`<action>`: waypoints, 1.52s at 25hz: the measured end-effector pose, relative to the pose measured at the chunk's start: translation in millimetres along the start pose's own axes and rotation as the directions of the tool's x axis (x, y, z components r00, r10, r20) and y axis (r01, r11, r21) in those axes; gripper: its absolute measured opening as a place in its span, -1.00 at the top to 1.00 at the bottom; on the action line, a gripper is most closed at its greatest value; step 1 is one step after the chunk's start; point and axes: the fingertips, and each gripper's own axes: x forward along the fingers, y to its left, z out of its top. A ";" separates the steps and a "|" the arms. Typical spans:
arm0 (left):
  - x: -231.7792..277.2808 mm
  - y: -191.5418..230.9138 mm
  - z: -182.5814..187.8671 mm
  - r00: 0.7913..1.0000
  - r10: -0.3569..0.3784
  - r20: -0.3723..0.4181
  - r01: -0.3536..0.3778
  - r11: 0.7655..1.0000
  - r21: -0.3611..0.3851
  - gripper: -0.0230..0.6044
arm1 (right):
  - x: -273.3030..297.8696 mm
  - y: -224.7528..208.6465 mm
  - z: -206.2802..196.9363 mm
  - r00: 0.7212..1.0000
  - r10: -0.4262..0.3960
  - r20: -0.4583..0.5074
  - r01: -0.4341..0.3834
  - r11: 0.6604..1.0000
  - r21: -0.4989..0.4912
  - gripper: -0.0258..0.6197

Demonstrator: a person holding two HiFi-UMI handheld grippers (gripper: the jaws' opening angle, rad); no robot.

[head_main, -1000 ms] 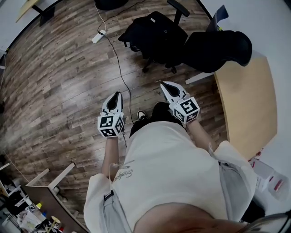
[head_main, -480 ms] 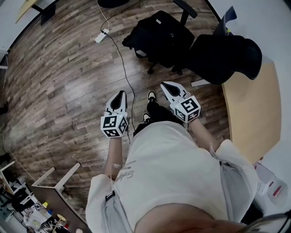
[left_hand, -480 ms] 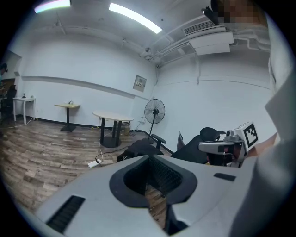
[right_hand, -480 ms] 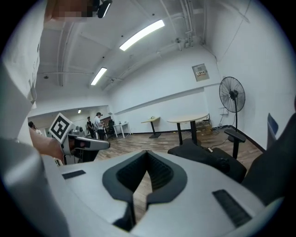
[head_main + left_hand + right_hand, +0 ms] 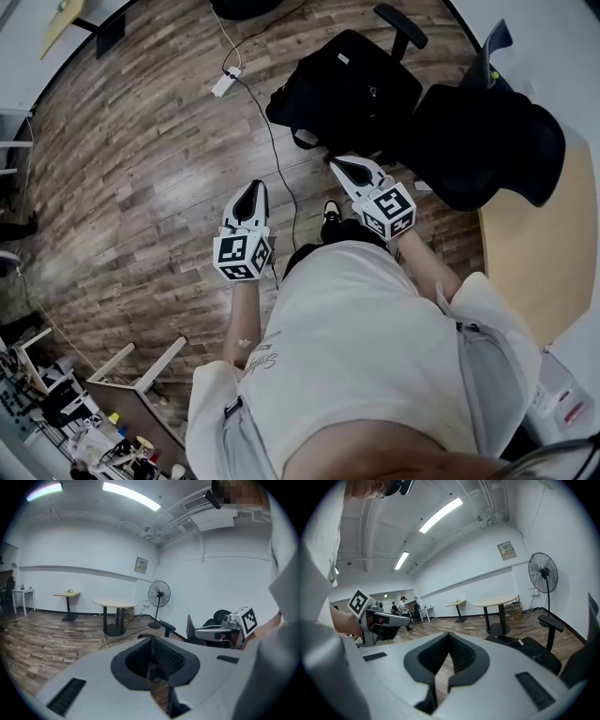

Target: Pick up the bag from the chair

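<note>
Head view, near: person's white-shirted torso (image 5: 356, 328); both tools held out ahead of it and aimed at the chair, likely for an approach.
Left gripper (image 5: 249, 192): jaws closed together, nothing between.
Right gripper (image 5: 339, 169): jaws pressed together, empty; tip near the target.
Black fabric bag (image 5: 347, 89): lies flat on seat of black office chair (image 5: 401, 21); long axis seems to run left-right; strap loop hangs toward person.
Beyond: wood-plank floor (image 5: 141, 169), white power strip (image 5: 223, 84).
</note>
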 end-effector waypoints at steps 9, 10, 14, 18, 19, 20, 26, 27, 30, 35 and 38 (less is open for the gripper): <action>19.6 31.3 -3.5 0.997 0.059 -0.040 -0.061 0.997 -0.056 0.82 | 50.9 -31.4 16.0 0.999 0.039 -0.007 -0.038 0.995 0.094 0.93; 20.8 36.9 -2.8 0.997 0.066 -0.042 -0.068 0.996 -0.064 0.82 | 56.9 -33.2 19.3 0.999 0.038 -0.008 -0.037 0.995 0.090 0.93; 26.1 57.0 9.0 0.999 0.047 -0.021 -0.048 0.996 -0.077 0.82 | 80.8 -27.8 28.3 0.998 0.051 -0.024 -0.050 0.998 0.044 0.93; 38.2 73.1 15.5 1.000 -0.015 -0.005 0.015 0.998 -0.068 0.82 | 99.7 -21.1 25.1 0.999 0.023 -0.043 -0.022 0.999 0.025 0.93; 41.7 78.5 16.9 0.999 -0.034 -0.005 0.033 0.997 -0.067 0.82 | 104.4 -20.1 24.6 0.999 0.006 -0.045 -0.005 1.000 0.026 0.93; 45.4 84.5 18.8 0.999 -0.054 -0.005 0.053 0.996 -0.066 0.82 | 109.0 -19.4 24.8 0.999 -0.014 -0.048 0.015 1.000 0.026 0.93; 61.0 132.7 37.0 0.986 -0.160 -0.034 0.159 0.987 -0.033 0.82 | 136.9 -6.9 33.0 0.991 -0.118 -0.057 0.119 0.993 0.020 0.93; 65.2 139.9 38.6 0.982 -0.186 -0.042 0.185 0.982 -0.026 0.82 | 141.5 -5.1 34.5 0.989 -0.136 -0.057 0.137 0.990 0.026 0.93; 75.6 156.6 38.3 0.960 -0.270 -0.077 0.271 0.963 0.000 0.82 | 153.9 0.6 40.6 0.977 -0.208 -0.047 0.210 0.975 0.066 0.93; 87.0 174.5 33.2 0.910 -0.388 -0.143 0.396 0.918 0.032 0.82 | 166.2 7.4 42.5 0.941 -0.335 -0.052 0.338 0.937 0.091 0.93; 97.9 178.0 30.4 0.872 -0.456 -0.180 0.467 0.884 0.027 0.82 | 161.0 4.8 42.5 0.907 -0.416 -0.060 0.420 0.902 0.097 0.93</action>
